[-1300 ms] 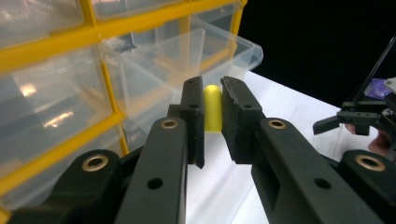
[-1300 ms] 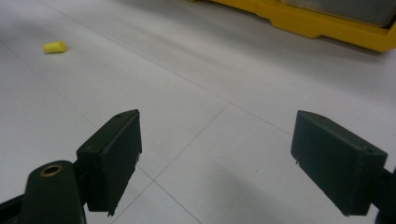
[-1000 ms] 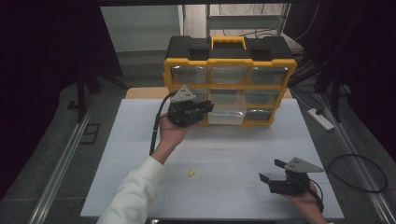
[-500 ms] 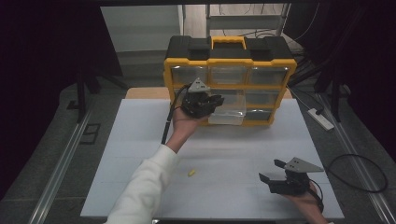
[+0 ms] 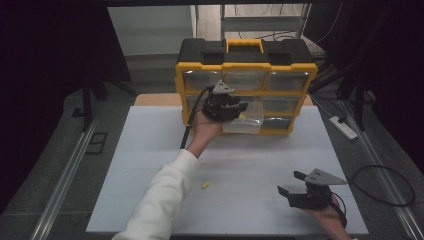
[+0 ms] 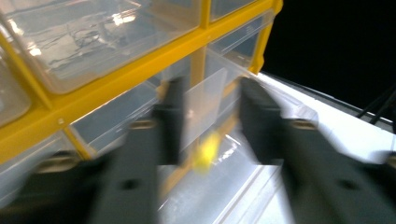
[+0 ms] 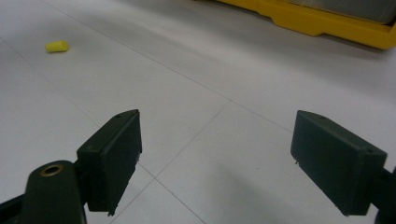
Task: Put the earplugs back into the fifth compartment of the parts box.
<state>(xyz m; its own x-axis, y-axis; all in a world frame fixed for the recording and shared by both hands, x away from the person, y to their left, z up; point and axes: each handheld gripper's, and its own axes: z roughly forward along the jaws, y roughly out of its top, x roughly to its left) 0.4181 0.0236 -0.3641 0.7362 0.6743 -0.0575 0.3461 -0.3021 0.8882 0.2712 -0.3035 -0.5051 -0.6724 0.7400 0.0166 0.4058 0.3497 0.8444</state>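
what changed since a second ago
The left gripper moved right along the yellow organizer to above the pulled-out clear drawer. Its jaws have just been opening, with a small yellow piece blurred below them. The right gripper and the yellow piece on the table stayed put.

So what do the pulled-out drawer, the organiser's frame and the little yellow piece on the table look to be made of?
The drawer looks like clear, glossy hard plastic: you see through its walls, and they catch glare. The organiser frame appears to be moulded yellow plastic, smooth with a slight sheen, under a black top. The small yellow piece looks matte and soft, perhaps foam, though it is too small to say.
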